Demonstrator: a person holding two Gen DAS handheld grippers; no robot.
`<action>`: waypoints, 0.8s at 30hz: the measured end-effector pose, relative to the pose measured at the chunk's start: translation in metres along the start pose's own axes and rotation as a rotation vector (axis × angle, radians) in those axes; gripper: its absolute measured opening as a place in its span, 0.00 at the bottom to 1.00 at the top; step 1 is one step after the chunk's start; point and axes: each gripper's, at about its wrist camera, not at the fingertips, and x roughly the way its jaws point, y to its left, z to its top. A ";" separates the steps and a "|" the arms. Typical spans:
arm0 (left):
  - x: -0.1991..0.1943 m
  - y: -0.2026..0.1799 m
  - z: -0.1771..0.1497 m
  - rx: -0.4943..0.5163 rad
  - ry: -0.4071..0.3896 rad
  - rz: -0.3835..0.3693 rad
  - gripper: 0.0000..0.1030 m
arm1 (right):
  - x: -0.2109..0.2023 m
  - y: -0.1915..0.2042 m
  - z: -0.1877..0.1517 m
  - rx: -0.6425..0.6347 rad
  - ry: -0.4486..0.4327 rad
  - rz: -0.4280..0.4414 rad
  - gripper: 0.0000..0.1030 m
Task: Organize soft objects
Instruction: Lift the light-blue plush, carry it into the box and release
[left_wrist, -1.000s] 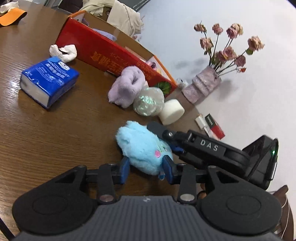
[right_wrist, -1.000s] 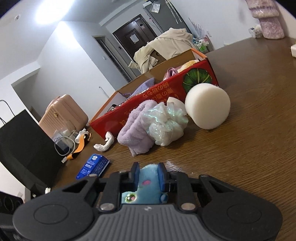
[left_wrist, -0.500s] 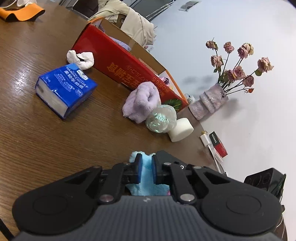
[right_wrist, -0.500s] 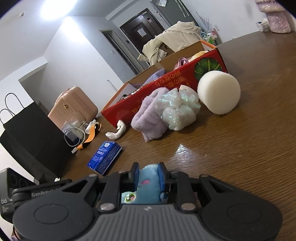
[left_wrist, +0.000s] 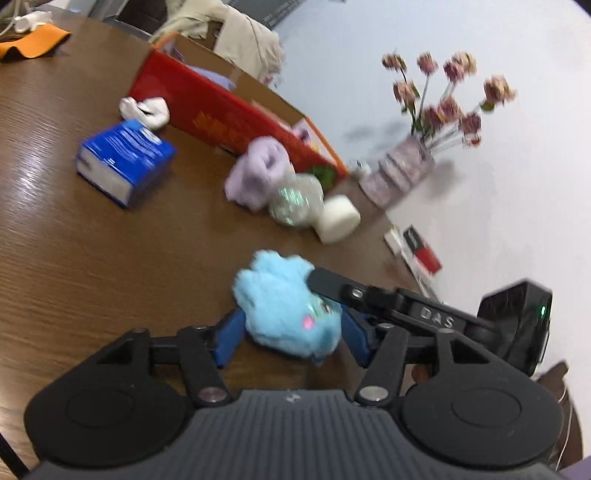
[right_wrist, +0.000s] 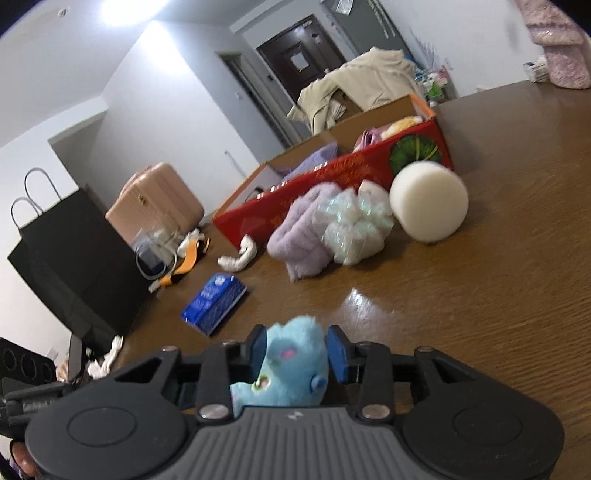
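Observation:
A fluffy blue plush toy (left_wrist: 284, 306) (right_wrist: 295, 354) hangs just above the brown table (left_wrist: 92, 266), between both grippers. My left gripper (left_wrist: 291, 326) straddles it with jaws opening; its blue pads stand at the toy's sides with a small gap on the right. My right gripper (right_wrist: 297, 345) has its pads against both flanks of the toy while its jaws open. In the left wrist view a right-gripper finger (left_wrist: 332, 286) reaches the toy from the right. The red cardboard box (left_wrist: 221, 114) (right_wrist: 332, 177) with soft items inside lies beyond.
Before the box lie a lilac towel (left_wrist: 258, 170) (right_wrist: 303, 225), a shiny mesh pouf (left_wrist: 295, 201) (right_wrist: 356, 225) and a white sponge (left_wrist: 338, 219) (right_wrist: 428, 201). A blue tissue pack (left_wrist: 125, 162) (right_wrist: 214, 302) is left. A flower vase (left_wrist: 399, 170) stands right, a black bag (right_wrist: 74, 258) at the table's far left.
Half a second ago my left gripper was pinched tight on the toy; now its jaws stand wide and it has drawn back. The right jaws have widened slightly around the toy.

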 end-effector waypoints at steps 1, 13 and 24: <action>0.003 -0.001 -0.001 0.001 0.010 0.017 0.41 | 0.000 0.001 -0.002 -0.002 -0.002 0.000 0.29; -0.001 -0.005 0.019 0.012 -0.072 -0.011 0.25 | -0.016 -0.007 0.000 0.085 -0.090 0.025 0.25; 0.013 0.000 0.175 0.136 -0.199 0.054 0.25 | 0.060 0.033 0.148 0.018 -0.159 0.074 0.25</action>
